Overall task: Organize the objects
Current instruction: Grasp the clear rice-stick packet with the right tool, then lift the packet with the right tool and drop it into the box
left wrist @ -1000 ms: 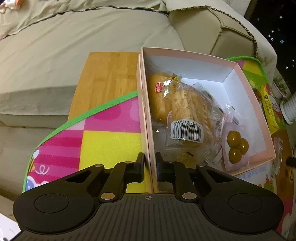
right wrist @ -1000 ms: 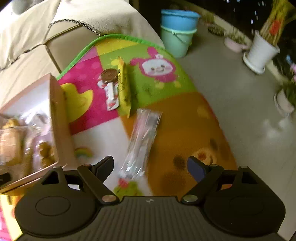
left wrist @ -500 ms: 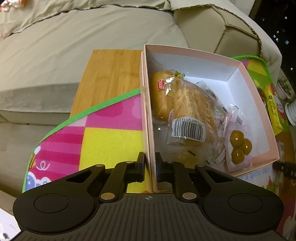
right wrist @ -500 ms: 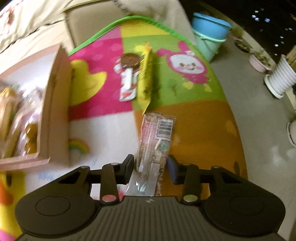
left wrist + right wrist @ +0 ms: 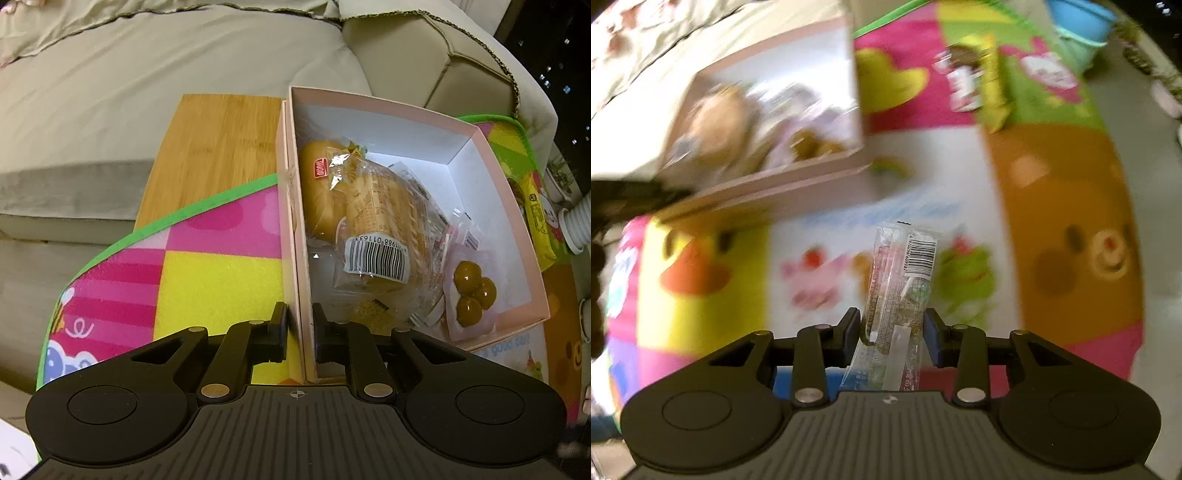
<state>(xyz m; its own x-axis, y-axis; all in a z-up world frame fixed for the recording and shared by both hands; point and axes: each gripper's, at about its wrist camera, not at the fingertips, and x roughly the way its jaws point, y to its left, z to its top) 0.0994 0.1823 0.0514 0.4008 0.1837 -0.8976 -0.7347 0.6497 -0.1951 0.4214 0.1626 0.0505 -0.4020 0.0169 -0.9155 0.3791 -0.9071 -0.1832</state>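
Colourful play mat (image 5: 218, 280) bearing pink box (image 5: 517, 236), yellow packet (image 5: 993, 81), chocolate snack (image 5: 960, 74).

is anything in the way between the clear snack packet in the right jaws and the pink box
Nothing visible stands between them. The snack packet sits gripped in the right gripper, and only bare play mat lies between it and the pink box. The box is open on top, though wrapped bread already fills much of it.
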